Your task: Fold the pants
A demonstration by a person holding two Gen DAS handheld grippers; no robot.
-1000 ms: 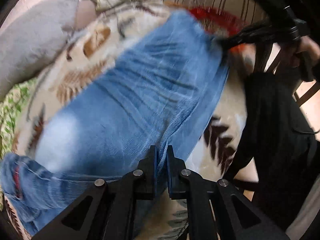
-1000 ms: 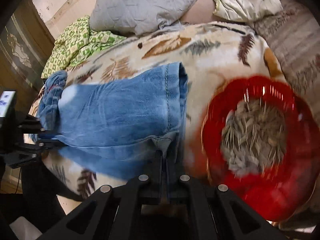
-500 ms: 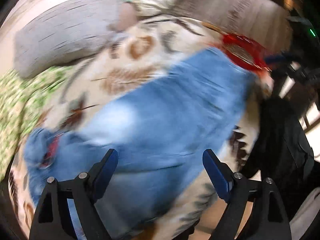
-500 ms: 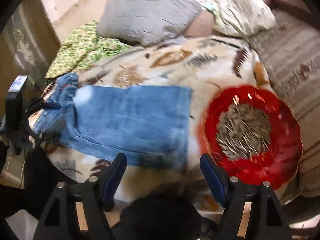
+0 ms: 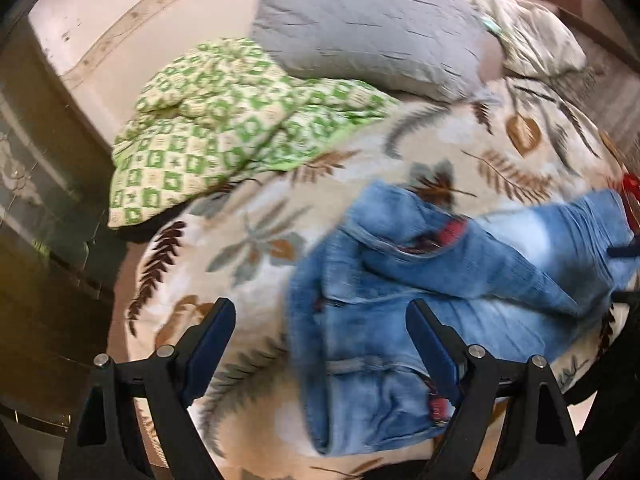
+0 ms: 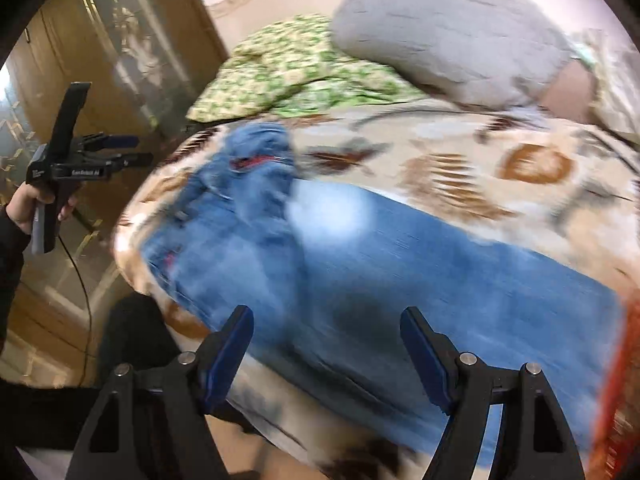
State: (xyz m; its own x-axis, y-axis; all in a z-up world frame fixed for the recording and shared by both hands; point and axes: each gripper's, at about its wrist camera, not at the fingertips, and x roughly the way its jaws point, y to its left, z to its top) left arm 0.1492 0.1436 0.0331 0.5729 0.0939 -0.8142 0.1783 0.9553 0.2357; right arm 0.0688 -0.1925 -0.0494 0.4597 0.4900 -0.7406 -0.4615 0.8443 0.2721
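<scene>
Blue jeans (image 5: 420,292) lie on a leaf-patterned blanket (image 5: 248,240), legs folded together and stretched to the right, with the bunched waist end on the left. My left gripper (image 5: 320,344) is open and empty, hovering above the waist end. My right gripper (image 6: 326,344) is open and empty over the front edge of the jeans' legs (image 6: 400,280). The left gripper (image 6: 132,150) also shows in the right wrist view, held in a hand at the far left, beyond the waist end.
A gray pillow (image 5: 368,36) and a green-checked quilt (image 5: 224,120) lie at the back of the bed. A red bowl (image 6: 620,392) sits at the right edge. A wooden cabinet (image 6: 100,60) stands on the left.
Both grippers let go of the jeans and opened. The jeans now lie flat on the blanket. Both views have swung left toward the waist end.
</scene>
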